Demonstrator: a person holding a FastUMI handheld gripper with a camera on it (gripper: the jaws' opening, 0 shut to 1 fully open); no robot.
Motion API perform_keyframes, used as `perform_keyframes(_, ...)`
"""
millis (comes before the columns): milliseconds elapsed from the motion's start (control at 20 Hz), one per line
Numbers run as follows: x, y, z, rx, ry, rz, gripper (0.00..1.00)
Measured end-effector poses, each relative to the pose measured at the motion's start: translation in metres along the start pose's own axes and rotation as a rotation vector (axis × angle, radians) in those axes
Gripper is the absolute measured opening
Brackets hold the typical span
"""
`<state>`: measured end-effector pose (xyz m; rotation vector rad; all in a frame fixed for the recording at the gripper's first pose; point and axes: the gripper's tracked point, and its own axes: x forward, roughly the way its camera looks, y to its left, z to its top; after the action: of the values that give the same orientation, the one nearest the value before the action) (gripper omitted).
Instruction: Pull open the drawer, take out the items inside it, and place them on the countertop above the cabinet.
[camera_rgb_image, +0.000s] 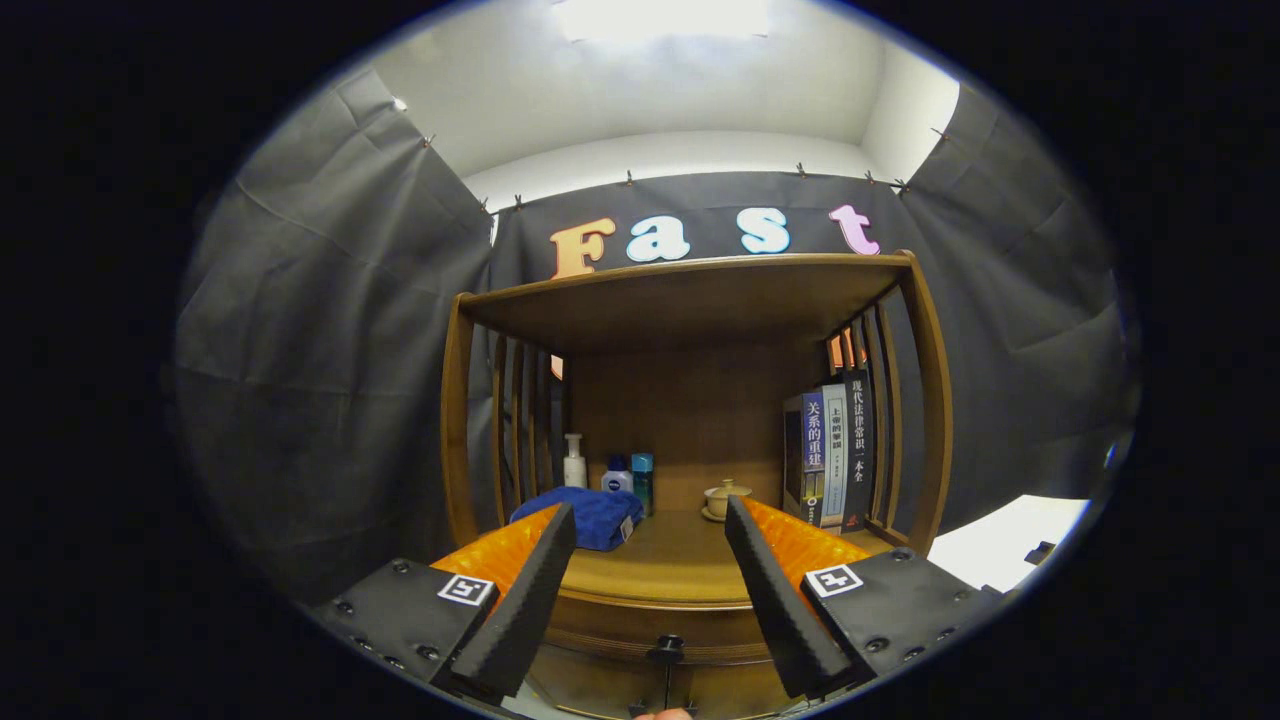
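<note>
Spread wide apart, the gripper (650, 560) holds nothing; its two fingers (525, 600) frame the front of a wooden cabinet (690, 400). Between and just below the fingertips sits the drawer (650, 625), closed, with a small dark knob (665, 650) at its middle, not touched by either finger. What lies inside the drawer cannot be seen. Beyond the fingers stretches the surface (660, 560) above the drawer, roofed by a wooden top shelf and fenced by slatted sides. On its left side lies a folded blue towel (585, 515), just past the left finger. Behind the towel stand a white pump bottle (574, 462), a small dark blue bottle (617, 477) and a teal container (642, 480), close together. Toward the back, a small lidded cup on a saucer (725, 498) rests. Upright books (830, 455) lean against the right slats.
</note>
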<state>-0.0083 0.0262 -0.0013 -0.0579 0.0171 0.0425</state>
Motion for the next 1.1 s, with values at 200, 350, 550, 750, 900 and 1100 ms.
perform_keyframes(200,0.001,0.003,0.002,0.005,-0.002,0.002,0.97)
perform_keyframes(350,0.009,0.010,-0.004,0.008,0.007,0.014,0.97)
perform_keyframes(550,0.026,0.013,-0.045,0.036,0.080,0.011,0.97)
perform_keyframes(750,0.041,0.004,-0.102,0.015,0.156,-0.015,0.97)
perform_keyframes(900,0.044,-0.004,-0.144,-0.008,0.188,-0.030,0.98)
perform_keyframes(1100,0.045,-0.010,-0.189,-0.072,0.276,-0.038,0.98)
